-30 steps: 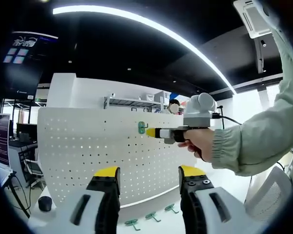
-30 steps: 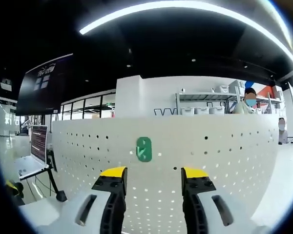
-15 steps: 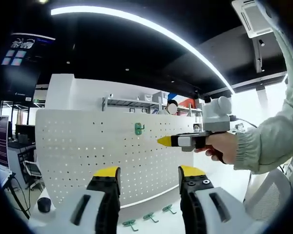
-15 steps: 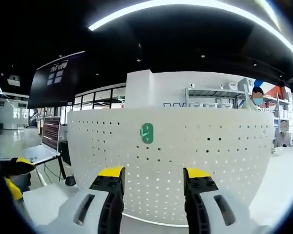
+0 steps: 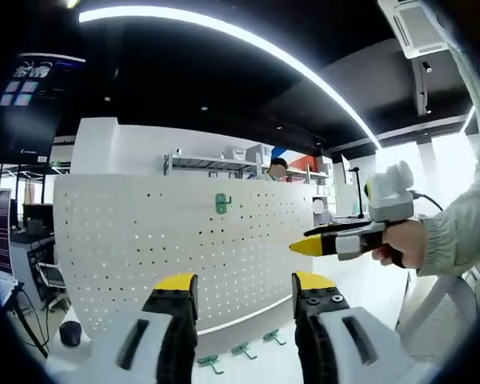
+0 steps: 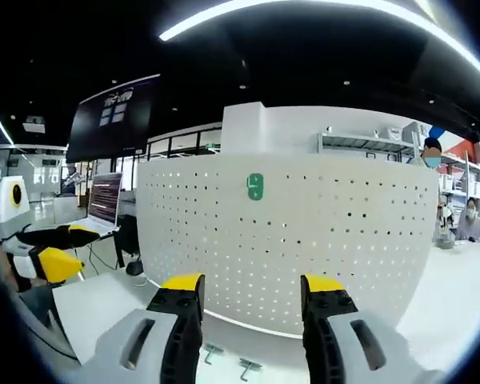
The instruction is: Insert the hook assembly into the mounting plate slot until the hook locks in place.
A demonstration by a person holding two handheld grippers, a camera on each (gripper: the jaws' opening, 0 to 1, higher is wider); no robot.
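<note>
so i've pulled my right gripper back off the pegboard, jaws open and empty like my left gripper, and the green hook sits up at 12 o'clock on the board, looks locked in, basically done.

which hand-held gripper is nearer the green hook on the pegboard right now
Hard to call. The right hand-held gripper sits off to the side of the green hook, pulled away from the pegboard. The left hand-held gripper also stands off from it, jaws open and empty.
</note>
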